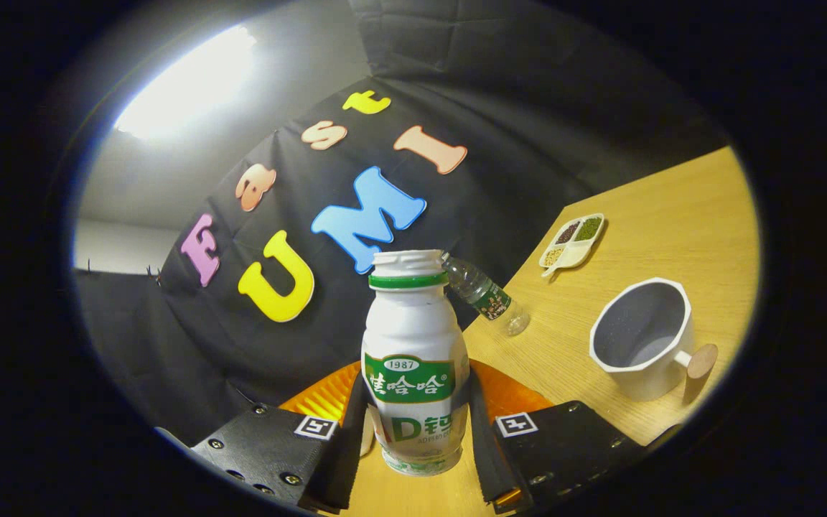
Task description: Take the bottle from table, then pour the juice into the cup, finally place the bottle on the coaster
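Wooden table (672,215) – cup (645,337), tray (573,240), clear bottle (487,293)

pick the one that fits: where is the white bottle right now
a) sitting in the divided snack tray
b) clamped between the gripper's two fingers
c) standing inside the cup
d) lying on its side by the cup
b: the white bottle stands upright between the fingers of the gripper, both pressing its sides, with the cup apart beyond them on the table.

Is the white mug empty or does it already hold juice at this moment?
Empty: the white mug shows a bare grey inside with no liquid. The hand-held gripper is shut on the white bottle, uncapped.
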`<action>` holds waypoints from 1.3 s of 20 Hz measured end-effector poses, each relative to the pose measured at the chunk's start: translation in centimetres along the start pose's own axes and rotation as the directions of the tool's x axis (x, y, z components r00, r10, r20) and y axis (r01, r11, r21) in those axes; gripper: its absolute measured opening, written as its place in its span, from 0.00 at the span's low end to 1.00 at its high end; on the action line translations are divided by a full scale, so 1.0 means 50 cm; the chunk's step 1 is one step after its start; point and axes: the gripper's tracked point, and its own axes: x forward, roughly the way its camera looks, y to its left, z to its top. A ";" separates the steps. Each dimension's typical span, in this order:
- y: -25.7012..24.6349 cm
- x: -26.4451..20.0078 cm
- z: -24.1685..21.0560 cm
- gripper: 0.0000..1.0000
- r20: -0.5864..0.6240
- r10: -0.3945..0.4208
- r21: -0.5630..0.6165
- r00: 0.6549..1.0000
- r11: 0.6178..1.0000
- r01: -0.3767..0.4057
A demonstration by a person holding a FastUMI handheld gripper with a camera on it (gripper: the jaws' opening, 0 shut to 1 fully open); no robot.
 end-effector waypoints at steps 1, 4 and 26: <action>0.004 0.006 -0.005 0.65 -0.007 -0.002 -0.059 1.000 0.998 0.001; 0.014 0.027 -0.015 0.65 -0.018 -0.026 -0.212 0.999 0.977 0.022; -0.046 0.189 -0.079 0.65 -0.033 -0.092 -0.689 0.995 0.723 0.044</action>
